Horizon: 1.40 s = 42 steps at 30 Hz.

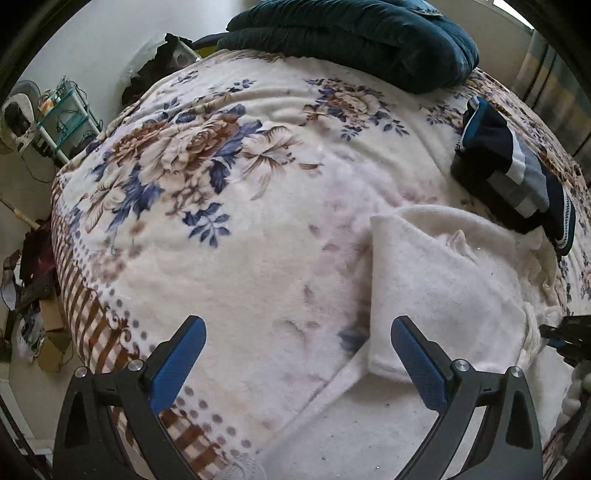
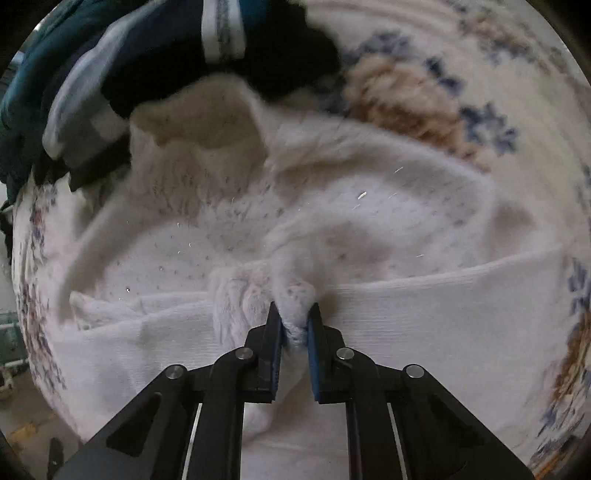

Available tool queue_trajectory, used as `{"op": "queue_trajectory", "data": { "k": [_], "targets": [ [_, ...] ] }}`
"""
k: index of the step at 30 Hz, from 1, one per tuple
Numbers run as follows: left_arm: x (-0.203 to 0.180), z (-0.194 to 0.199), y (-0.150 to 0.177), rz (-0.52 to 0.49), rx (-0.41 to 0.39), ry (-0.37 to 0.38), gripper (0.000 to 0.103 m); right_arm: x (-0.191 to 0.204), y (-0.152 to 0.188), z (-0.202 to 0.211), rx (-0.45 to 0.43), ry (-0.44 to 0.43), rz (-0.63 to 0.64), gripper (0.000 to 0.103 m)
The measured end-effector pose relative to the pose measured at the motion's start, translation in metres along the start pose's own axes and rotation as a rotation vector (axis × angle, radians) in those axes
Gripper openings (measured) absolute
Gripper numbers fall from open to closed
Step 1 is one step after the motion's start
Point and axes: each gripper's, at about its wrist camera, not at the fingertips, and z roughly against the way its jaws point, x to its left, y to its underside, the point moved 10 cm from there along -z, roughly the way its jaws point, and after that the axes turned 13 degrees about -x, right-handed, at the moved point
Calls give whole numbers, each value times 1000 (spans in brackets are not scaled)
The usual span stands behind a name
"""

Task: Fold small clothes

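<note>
- I am looking at a white fuzzy sweater lying rumpled on the bed, toward the bed's right edge in the left wrist view; its knit is soft and hairy, speckled with tiny dark flecks, and a smoother ribbed band is running across its near side.
- My right gripper is pointing down at it with the jaws nearly closed, and I am pinching a bunched fold of the white fleece between the blue pads.
- My left gripper is hanging over the bed with its jaws spread wide and nothing between them; its right blue pad is sitting over the sweater's folded corner, and I cannot tell whether it is touching.
- Just beyond the sweater, I am seeing a stack of folded dark clothes, navy with grey and white stripes and a teal edge, touching the sweater's far end.
- The floral blanket covering the bed is plush and cream, printed with brown and blue blossoms, with a brown checked and dotted border along its left edge.
- A thick dark teal quilt is lying rolled at the bed's far end.
- Past the left edge, a small shelf unit is standing by the pale wall, and clutter and cardboard are lying on the floor.
</note>
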Motion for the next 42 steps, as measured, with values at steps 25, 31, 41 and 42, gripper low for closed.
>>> {"op": "queue_trajectory", "data": {
  "k": [25, 31, 41, 42],
  "targets": [
    [-171, -87, -39, -317, -30, 149, 102, -194, 11, 81, -109, 43, -307, 64],
    [-165, -123, -23, -444, 22, 55, 102, -166, 15, 31, 9, 226, -99, 5],
    [-142, -135, -28, -407, 38, 29, 103, -196, 7, 94, -159, 151, -142, 11],
    [-141, -135, -28, -407, 38, 30, 103, -207, 16, 90, -118, 166, -154, 11]
  ]
}}
